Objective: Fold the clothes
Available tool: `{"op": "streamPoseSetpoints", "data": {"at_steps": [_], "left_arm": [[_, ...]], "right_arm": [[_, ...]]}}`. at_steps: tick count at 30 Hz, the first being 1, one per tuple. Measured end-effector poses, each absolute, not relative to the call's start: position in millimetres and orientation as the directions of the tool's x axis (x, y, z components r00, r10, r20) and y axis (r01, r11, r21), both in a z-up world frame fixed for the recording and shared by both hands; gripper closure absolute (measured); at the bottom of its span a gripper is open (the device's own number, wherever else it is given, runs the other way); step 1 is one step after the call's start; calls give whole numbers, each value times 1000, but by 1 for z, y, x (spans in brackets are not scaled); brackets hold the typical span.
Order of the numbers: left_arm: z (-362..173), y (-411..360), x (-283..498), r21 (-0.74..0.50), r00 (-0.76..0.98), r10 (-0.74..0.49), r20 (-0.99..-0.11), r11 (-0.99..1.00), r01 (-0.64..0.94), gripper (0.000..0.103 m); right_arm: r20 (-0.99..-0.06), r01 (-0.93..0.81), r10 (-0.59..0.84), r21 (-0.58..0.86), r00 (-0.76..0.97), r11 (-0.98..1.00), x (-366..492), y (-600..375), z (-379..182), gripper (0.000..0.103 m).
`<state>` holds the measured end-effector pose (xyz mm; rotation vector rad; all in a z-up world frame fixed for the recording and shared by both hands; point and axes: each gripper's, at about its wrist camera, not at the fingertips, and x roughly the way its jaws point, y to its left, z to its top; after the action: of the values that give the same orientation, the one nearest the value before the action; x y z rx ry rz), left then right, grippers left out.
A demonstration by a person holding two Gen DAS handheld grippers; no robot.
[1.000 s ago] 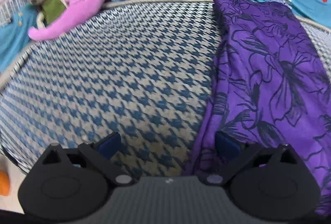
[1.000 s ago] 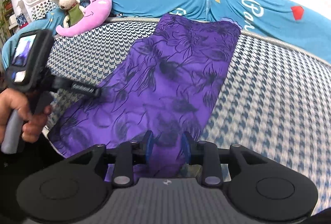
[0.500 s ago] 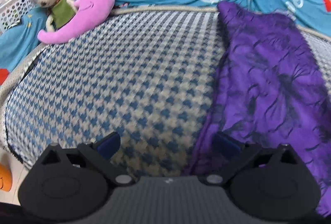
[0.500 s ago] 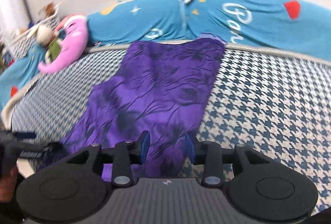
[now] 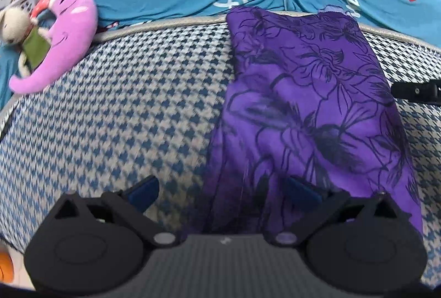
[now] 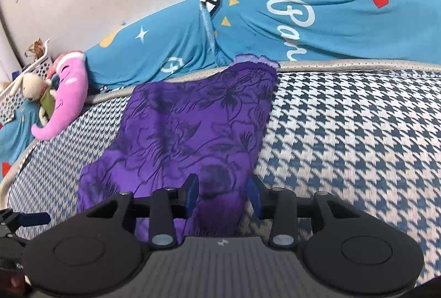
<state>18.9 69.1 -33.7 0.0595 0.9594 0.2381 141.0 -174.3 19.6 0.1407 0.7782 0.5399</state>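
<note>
Fingers of left gripper point(image 5: 223, 192) and right gripper point(image 6: 222, 194) gape wide over purple garment point(image 6: 193, 132).

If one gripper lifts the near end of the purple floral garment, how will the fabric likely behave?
The purple garment lies flat with fine creases and soft folds, so it is probably thin, light and floppy. Lifted at one point, it would likely drape and sag rather than hold its shape. On the houndstooth mattress the rest may drag along.
</note>
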Motion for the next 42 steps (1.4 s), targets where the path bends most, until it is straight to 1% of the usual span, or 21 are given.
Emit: {"op": "streamPoseSetpoints", "data": {"at_steps": [5, 11, 16, 19, 24, 32, 34, 36, 40, 42], "left_arm": [[-38, 66, 42, 168, 563, 229, -794, 973, -159, 0], [-48, 78, 54, 125, 546, 224, -807, 969, -212, 1], [-58, 85, 59, 109, 524, 221, -822, 965, -237, 0], [-62, 89, 62, 95, 506, 216, -835, 963, -254, 0], [-65, 95, 65, 85, 489, 221, -844, 955, -285, 0], [-70, 99, 69, 84, 478, 224, -849, 951, -297, 0], [-71, 99, 69, 85, 479, 226, -849, 951, -298, 0], [-72, 99, 70, 84, 479, 226, -849, 951, -299, 0], [-73, 101, 70, 85, 481, 225, -847, 952, -296, 0], [-73, 100, 70, 85, 482, 225, -847, 952, -296, 0]], "right_arm": [[-610, -366, 518, 366, 601, 856, 166, -179, 17, 57], [-579, -296, 536, 460, 614, 837, 195, -186, 14, 55], [-580, -277, 540, 483, 610, 831, 216, -185, 6, 55], [-589, -278, 547, 488, 595, 827, 227, -182, 2, 55], [-582, -284, 563, 503, 587, 816, 239, -179, -7, 47], [-535, -330, 606, 525, 589, 784, 254, -171, -16, 46], [-528, -345, 615, 524, 586, 779, 257, -167, -17, 47], [-520, -361, 630, 529, 577, 768, 260, -164, -19, 56], [-502, -370, 651, 551, 569, 748, 265, -161, -24, 62], [-495, -367, 658, 563, 567, 741, 267, -161, -26, 67]]}}
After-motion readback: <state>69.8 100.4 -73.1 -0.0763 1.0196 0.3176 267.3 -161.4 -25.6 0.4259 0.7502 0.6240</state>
